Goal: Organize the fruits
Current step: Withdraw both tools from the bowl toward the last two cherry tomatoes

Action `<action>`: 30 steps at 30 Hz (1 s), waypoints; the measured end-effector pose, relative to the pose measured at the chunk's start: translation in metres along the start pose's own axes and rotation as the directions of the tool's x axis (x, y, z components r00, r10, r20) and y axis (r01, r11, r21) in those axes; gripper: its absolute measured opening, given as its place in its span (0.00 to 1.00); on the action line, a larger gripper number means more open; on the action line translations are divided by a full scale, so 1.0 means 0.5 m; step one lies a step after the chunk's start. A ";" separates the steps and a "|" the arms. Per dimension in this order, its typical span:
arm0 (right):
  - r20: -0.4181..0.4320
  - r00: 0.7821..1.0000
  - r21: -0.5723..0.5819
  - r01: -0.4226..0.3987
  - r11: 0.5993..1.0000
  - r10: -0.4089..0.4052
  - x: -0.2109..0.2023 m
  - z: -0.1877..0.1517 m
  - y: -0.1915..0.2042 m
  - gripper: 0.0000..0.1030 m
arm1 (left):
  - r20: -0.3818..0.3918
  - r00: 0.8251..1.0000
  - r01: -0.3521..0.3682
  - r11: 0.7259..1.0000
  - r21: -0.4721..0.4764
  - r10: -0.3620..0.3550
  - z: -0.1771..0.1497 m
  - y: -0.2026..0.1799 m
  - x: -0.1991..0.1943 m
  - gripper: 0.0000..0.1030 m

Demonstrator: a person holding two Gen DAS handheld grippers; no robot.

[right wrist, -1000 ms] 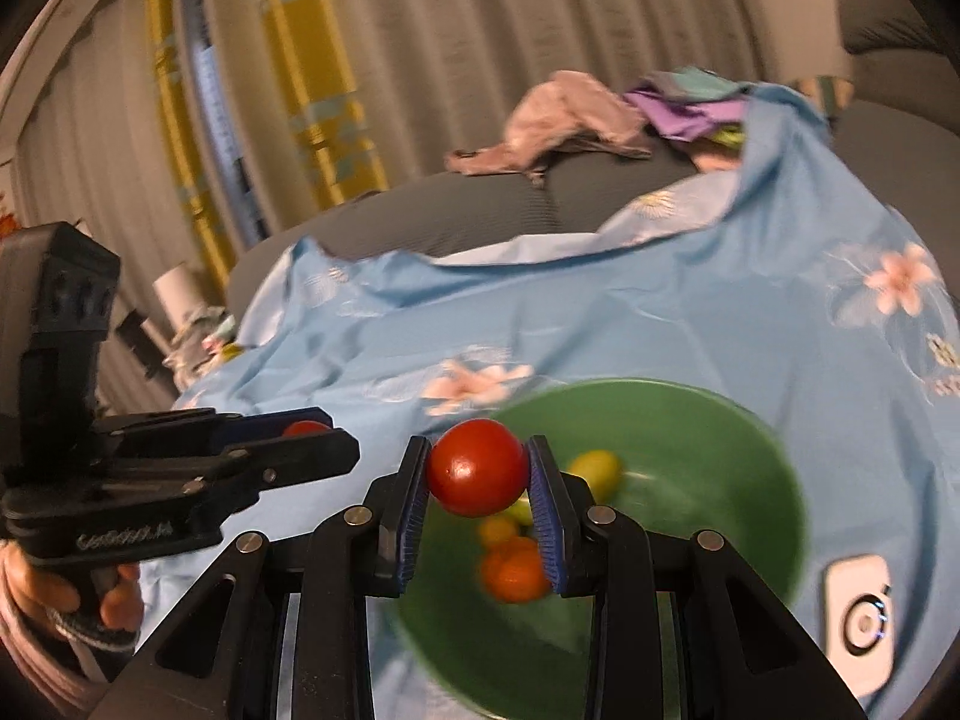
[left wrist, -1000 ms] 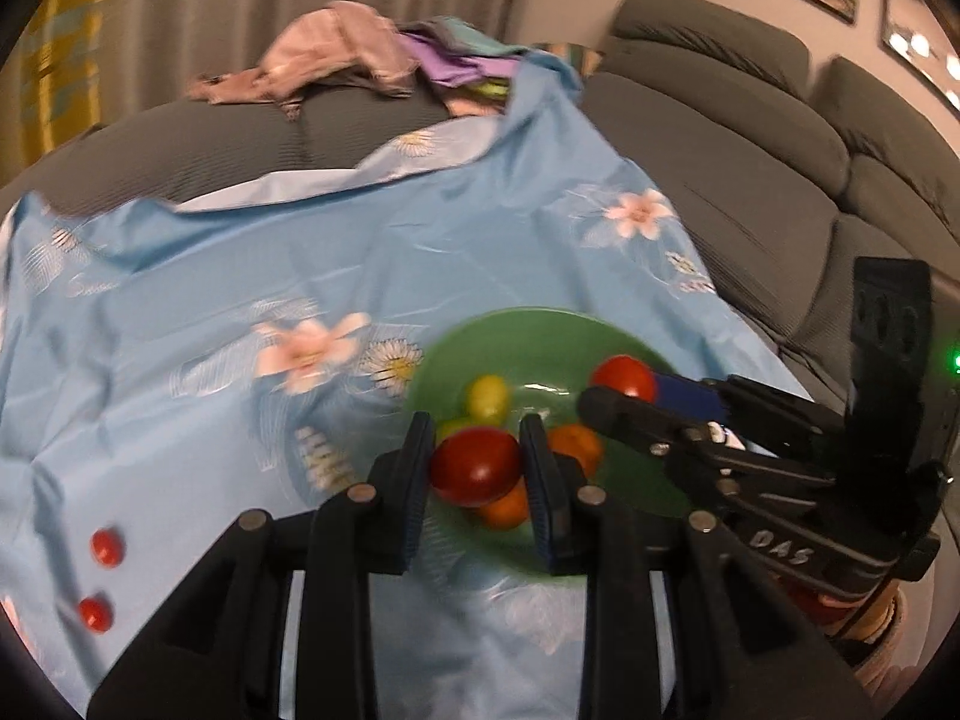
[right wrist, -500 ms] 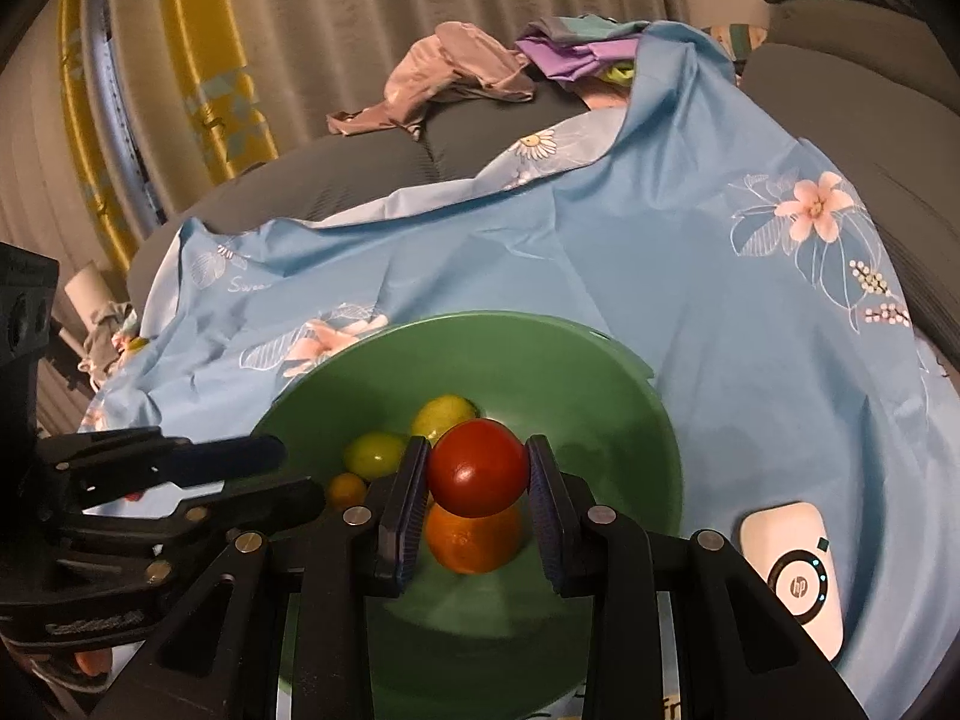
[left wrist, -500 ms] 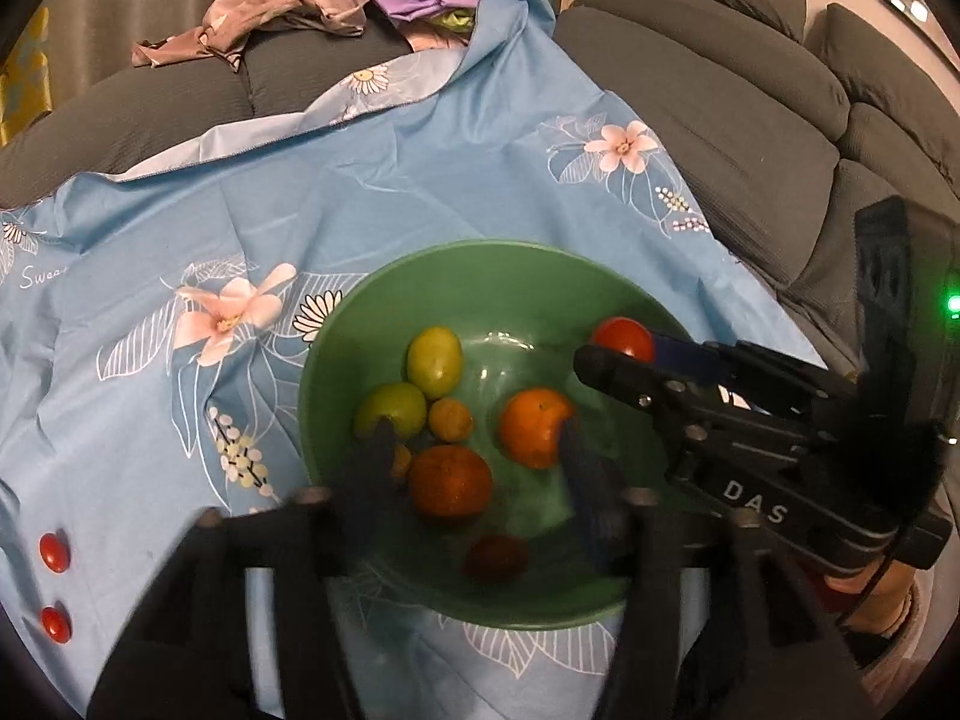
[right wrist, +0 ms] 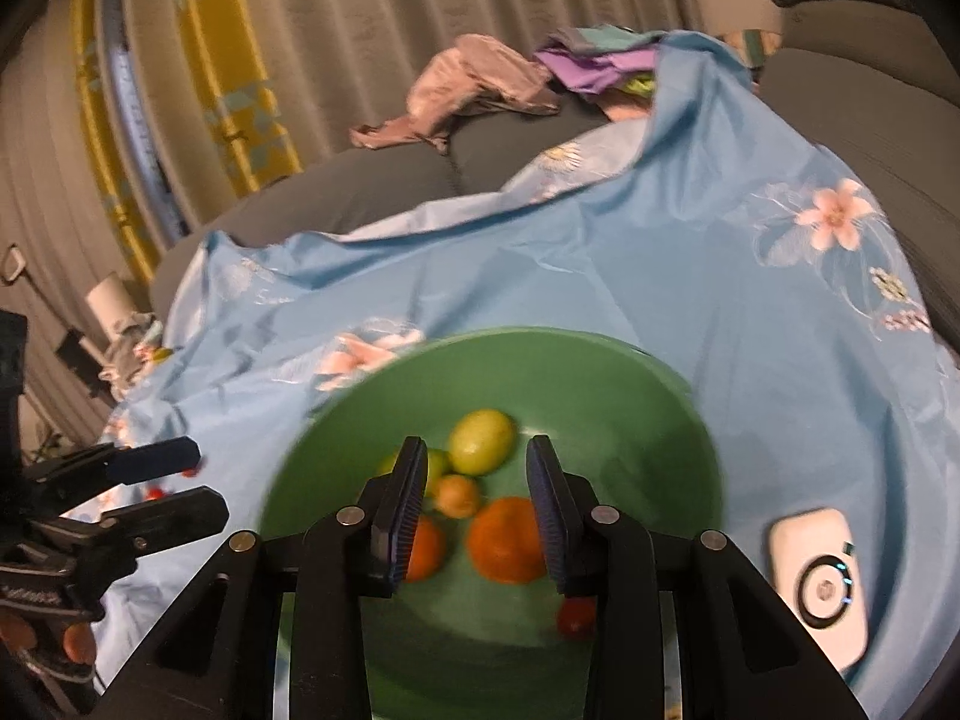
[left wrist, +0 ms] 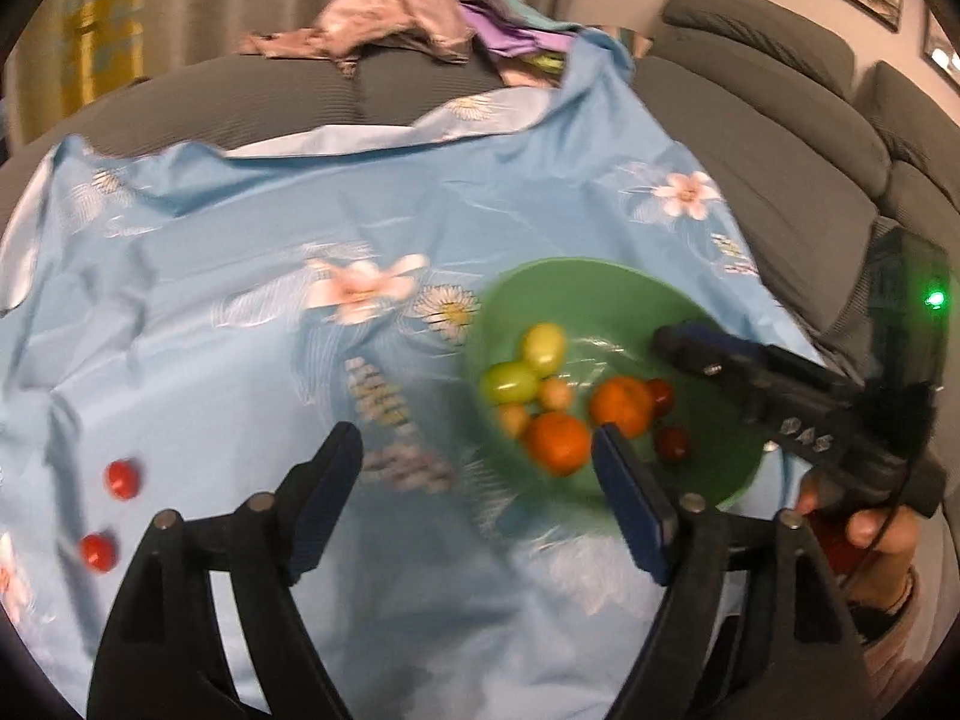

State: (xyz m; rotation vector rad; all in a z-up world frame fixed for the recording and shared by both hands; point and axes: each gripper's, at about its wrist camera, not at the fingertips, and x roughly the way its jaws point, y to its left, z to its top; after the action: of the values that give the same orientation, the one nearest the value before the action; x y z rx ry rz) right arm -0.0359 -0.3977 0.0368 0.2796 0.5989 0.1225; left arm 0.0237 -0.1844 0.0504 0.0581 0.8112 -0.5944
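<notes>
A green bowl point(left wrist: 600, 288) sits on the blue flowered cloth and holds oranges point(left wrist: 557, 443), green fruits point(left wrist: 509, 383) and red tomatoes point(left wrist: 672, 443). My left gripper point(left wrist: 477, 495) is open and empty, above the cloth at the bowl's left rim. Two small red tomatoes point(left wrist: 123, 478) lie on the cloth at far left. In the right wrist view my right gripper point(right wrist: 478, 504) is open and empty over the bowl point(right wrist: 600, 360), with an orange point(right wrist: 507, 540) and a red tomato point(right wrist: 576, 615) below it. The right gripper also shows in the left wrist view point(left wrist: 714, 360).
A white device point(right wrist: 819, 582) lies on the cloth right of the bowl. A pile of clothes point(left wrist: 396, 18) lies at the back on the grey sofa point(left wrist: 780, 150). Curtains hang behind.
Both grippers have opened and dropped their red tomatoes into the bowl. The left gripper has drawn back to the left, so the bowl now sits to its right.
</notes>
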 end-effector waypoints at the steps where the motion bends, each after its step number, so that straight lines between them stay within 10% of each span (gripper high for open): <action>1: 0.000 1.000 -0.003 -0.022 1.000 0.022 0.001 -0.001 0.006 0.34 | 0.003 1.000 -0.018 1.000 -0.016 0.019 -0.007 0.014 -0.008 0.82; 12: -0.057 0.979 -0.069 -0.200 0.977 0.196 0.033 -0.011 0.106 0.63 | -0.030 0.989 -0.147 0.974 -0.172 0.144 -0.069 0.127 -0.054 0.97; 30: -0.126 0.953 -0.200 -0.295 0.934 0.274 0.049 -0.038 0.219 0.63 | -0.061 0.976 -0.215 0.958 -0.192 0.207 -0.108 0.162 -0.081 0.98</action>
State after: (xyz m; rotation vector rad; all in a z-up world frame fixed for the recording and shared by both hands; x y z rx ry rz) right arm -0.0302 -0.2841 0.0411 0.1470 0.6323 0.4821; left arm 0.0085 -0.0826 0.0273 -0.0251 0.8874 -0.3097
